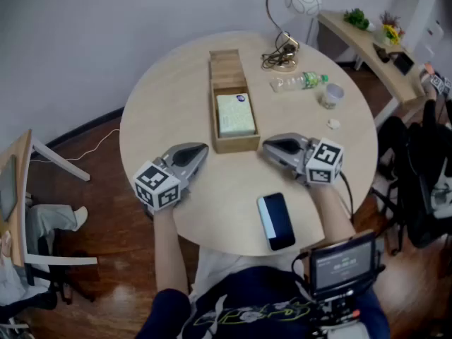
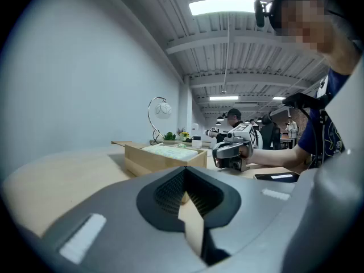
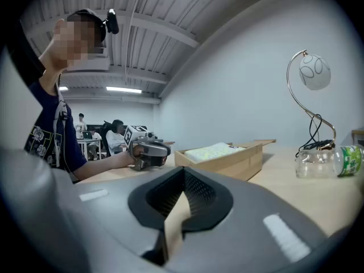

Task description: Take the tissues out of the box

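An open wooden box (image 1: pixel 229 145) lies in the middle of the round table (image 1: pixel 162 111), with a pale green tissue pack (image 1: pixel 235 115) in its near end. My left gripper (image 1: pixel 200 151) rests on the table just left of the box's near corner, jaws shut and empty. My right gripper (image 1: pixel 269 147) rests just right of that corner, also shut on nothing. In the left gripper view the box (image 2: pixel 162 161) and tissue pack (image 2: pixel 170 150) lie ahead past my left gripper (image 2: pixel 186 201). In the right gripper view the box (image 3: pixel 227 164) lies beyond my right gripper (image 3: pixel 183 195).
A black phone (image 1: pixel 276 219) lies near the table's front edge between my arms. Behind the box stand a lamp (image 1: pixel 286 20) with a coiled cord, a lying plastic bottle (image 1: pixel 300 82) and a small cup (image 1: pixel 330 94). Chairs stand around the table.
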Demonstrator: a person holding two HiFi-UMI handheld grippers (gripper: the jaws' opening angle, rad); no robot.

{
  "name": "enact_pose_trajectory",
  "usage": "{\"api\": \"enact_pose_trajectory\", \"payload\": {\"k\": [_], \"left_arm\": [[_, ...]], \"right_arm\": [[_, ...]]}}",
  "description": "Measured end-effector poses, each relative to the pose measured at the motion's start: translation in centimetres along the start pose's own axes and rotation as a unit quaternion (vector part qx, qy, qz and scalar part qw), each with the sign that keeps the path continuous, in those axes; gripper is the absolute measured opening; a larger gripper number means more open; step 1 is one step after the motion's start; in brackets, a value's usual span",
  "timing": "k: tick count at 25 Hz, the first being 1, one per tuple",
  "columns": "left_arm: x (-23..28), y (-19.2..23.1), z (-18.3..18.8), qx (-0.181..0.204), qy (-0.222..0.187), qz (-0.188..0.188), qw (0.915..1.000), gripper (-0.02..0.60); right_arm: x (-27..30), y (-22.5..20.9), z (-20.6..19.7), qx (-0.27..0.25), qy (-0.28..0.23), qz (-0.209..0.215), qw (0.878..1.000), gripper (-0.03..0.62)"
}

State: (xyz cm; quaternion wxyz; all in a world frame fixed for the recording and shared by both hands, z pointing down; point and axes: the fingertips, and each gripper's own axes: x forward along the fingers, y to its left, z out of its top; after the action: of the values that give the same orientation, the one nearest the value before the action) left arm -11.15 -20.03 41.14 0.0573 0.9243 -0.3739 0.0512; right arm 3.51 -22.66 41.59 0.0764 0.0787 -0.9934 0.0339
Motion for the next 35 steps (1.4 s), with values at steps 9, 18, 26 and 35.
{"api": "enact_pose_trajectory", "payload": {"k": [9,18,26,35], "left_arm": [[0.34,0.26,0.00,0.007,-0.001,-0.004,1.0000,0.003],[0.67,-0.12,0.17,0.006,0.000,-0.011,0.9999,0.003],[0.67,-0.35,0.19,0.003,0.000,-0.013,0.9999,0.003],[0.68,-0.29,0.22,0.003,-0.001,-0.013,0.9999,0.003]], "right_arm": [[0.34,-0.29,0.32,-0.004,0.000,0.003,1.000,0.004],[0.14,-0.44,0.60,-0.003,0.001,0.002,1.000,0.003],[0.10,-0.31,0.69,-0.002,0.002,0.002,1.000,0.003],[0.19,-0.45,0.78,-0.002,0.002,-0.001,1.000,0.003]]}}
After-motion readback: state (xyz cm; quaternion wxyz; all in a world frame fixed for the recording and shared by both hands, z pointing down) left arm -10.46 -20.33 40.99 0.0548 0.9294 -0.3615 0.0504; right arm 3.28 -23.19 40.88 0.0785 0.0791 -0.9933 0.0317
